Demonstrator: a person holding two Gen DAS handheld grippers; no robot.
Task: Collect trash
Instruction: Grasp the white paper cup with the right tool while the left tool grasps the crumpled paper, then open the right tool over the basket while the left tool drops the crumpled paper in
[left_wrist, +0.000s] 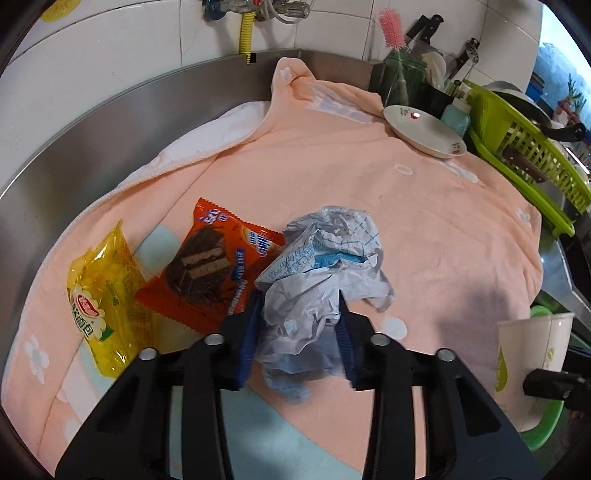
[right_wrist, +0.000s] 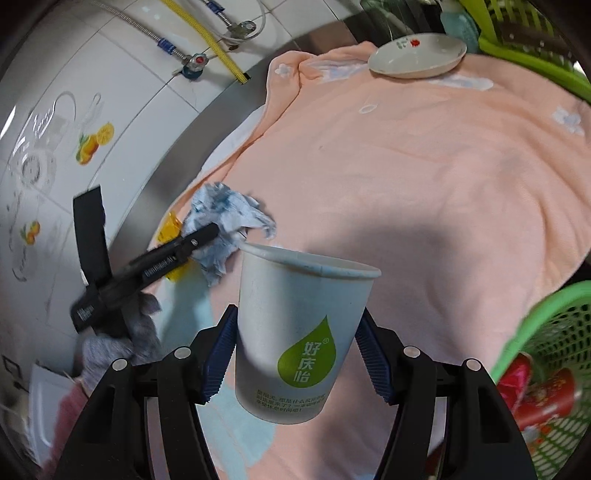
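A crumpled paper wad is being pinched btwn the left gripper fingers, over a peach towel. A paper cup is being held upright by the right gripper, jaws closed on its sides, just beside a green basket. An orange snack wrapper & a yellow packet are lying on the towel, left of the wad.

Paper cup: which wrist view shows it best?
Right wrist. The paper cup sits centred between the right gripper fingers, rim and green logo in full. Left wrist catches it only at the frame's right edge, partly hidden.
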